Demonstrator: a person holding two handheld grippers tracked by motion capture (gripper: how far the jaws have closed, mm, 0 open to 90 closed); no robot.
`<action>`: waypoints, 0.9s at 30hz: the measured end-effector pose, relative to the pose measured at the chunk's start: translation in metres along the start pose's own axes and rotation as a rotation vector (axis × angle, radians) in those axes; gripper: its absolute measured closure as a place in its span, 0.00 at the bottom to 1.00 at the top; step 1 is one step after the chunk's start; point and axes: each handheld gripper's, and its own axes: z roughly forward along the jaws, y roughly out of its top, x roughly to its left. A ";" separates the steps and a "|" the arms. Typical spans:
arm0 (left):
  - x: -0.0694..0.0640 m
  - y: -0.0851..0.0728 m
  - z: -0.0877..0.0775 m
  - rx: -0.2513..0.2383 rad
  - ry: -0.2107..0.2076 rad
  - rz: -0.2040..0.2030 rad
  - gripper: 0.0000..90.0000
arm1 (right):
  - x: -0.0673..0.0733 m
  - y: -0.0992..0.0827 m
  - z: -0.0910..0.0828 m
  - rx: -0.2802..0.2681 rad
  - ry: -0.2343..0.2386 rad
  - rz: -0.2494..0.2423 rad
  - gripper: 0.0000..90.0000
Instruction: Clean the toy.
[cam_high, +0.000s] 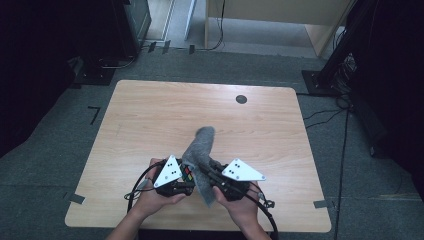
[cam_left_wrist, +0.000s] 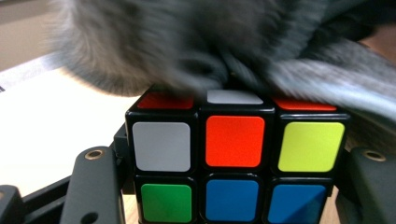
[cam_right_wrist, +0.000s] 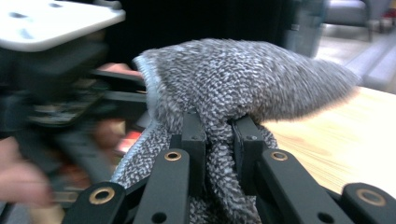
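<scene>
The high view is dim, dark at both sides. The grey cloth blurs close up (the counter glares pale).

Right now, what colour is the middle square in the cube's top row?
Orange, on the puzzle cube that the left gripper holds; it shows best in the left gripper view.

No text, label, brand name, number or sign can be read on any surface. The multicoloured plastic puzzle cube carries plain colour stickers without print. The grey knitted cloth bears no tag or lettering. The light wooden tabletop is unmarked apart from a plain dark round disc. The white three-cornered plates show holes only, with no characters.
</scene>
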 end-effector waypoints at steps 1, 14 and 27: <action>-0.002 -0.001 0.001 0.010 0.003 0.014 0.38 | 0.006 0.000 0.002 0.005 -0.018 -0.041 0.88; -0.004 0.000 0.004 0.032 0.005 0.009 0.38 | 0.002 -0.003 0.003 0.018 -0.037 -0.012 0.87; 0.000 0.001 0.003 0.024 -0.008 -0.025 0.38 | -0.001 -0.002 0.003 0.012 -0.022 0.017 0.87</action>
